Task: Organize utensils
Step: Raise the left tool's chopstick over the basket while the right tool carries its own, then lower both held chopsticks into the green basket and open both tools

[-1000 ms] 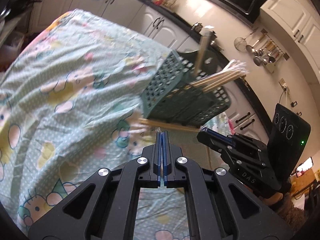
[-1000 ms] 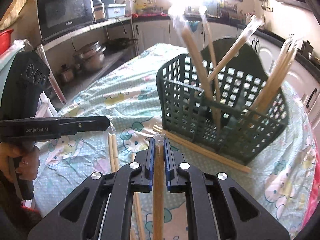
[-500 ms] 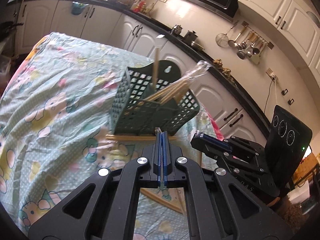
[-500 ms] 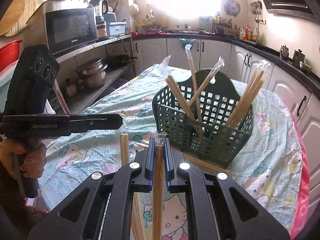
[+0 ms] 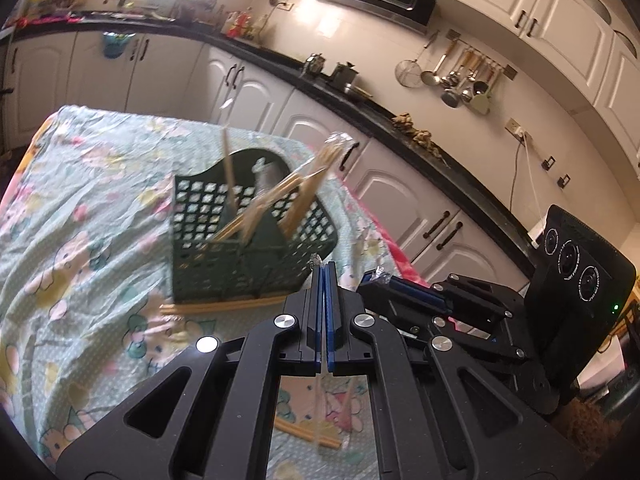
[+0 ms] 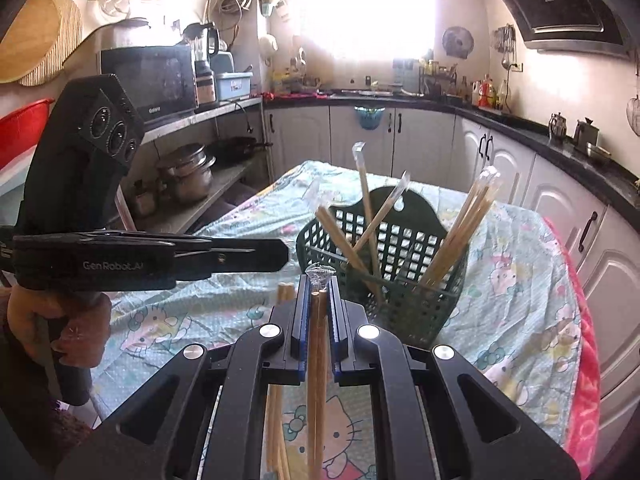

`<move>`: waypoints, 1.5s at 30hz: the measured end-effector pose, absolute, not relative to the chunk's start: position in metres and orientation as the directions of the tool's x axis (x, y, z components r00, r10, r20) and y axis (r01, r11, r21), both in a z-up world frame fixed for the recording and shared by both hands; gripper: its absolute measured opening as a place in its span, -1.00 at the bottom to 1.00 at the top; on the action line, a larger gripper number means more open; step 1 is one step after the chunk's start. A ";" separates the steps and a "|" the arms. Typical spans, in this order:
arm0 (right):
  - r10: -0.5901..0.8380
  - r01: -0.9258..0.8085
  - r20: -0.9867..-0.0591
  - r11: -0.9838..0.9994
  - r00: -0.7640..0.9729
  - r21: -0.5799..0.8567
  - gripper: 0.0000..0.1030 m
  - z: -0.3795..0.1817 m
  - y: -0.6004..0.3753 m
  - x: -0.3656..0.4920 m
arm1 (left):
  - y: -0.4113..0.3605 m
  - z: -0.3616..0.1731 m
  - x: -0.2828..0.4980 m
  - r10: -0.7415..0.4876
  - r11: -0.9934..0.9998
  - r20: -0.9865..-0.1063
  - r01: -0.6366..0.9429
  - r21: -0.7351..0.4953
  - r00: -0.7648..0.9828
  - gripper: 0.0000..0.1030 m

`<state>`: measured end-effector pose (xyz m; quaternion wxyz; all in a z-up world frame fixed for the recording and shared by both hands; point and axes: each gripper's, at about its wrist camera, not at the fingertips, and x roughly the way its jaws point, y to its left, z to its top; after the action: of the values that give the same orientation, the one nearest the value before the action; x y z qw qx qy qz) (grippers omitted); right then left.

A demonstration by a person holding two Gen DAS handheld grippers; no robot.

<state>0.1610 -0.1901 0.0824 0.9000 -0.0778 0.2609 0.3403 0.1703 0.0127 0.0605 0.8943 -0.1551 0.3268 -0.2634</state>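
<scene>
Between ridged pads (image 6: 305, 312), wrapped wooden chopsticks (image 6: 318, 344)

The dark green plastic lattice basket (image 6: 394, 264) stands on the cartoon-print tablecloth (image 6: 516, 280), at twelve o'clock from the right gripper (image 6: 318, 280). Wrapped wooden chopstick pairs (image 6: 460, 232) lean inside the basket, some at its eleven o'clock side, a bundle at its two o'clock corner. One wrapped chopstick pair (image 5: 224, 306) lies flat on the cloth along the basket's six o'clock foot. The left gripper (image 6: 280, 254) sits at nine o'clock of the basket. More loose chopsticks (image 6: 276, 428) lie on the cloth under the right gripper.
</scene>
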 end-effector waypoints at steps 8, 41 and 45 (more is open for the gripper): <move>0.575 -0.636 -0.480 0.770 0.663 0.043 -0.90 0.100 -0.205 0.161 | -0.004 0.082 0.177 -0.592 0.802 -0.472 0.416 -0.429 0.653 -1.00; 0.534 -0.553 -0.286 0.833 0.796 0.016 -0.90 0.198 -0.253 0.183 | -0.030 0.188 0.207 -0.641 0.762 -0.292 0.542 -0.355 0.710 -1.00; 0.536 -0.553 -0.268 0.833 0.801 0.012 -0.90 0.209 -0.250 0.188 | -0.025 0.200 0.215 -0.629 0.769 -0.272 0.531 -0.356 0.728 -1.00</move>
<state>0.1882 -0.2501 0.2085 0.9483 -0.0333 0.1312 0.2872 0.2147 -0.0246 0.2000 0.9208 -0.1280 0.1915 -0.3148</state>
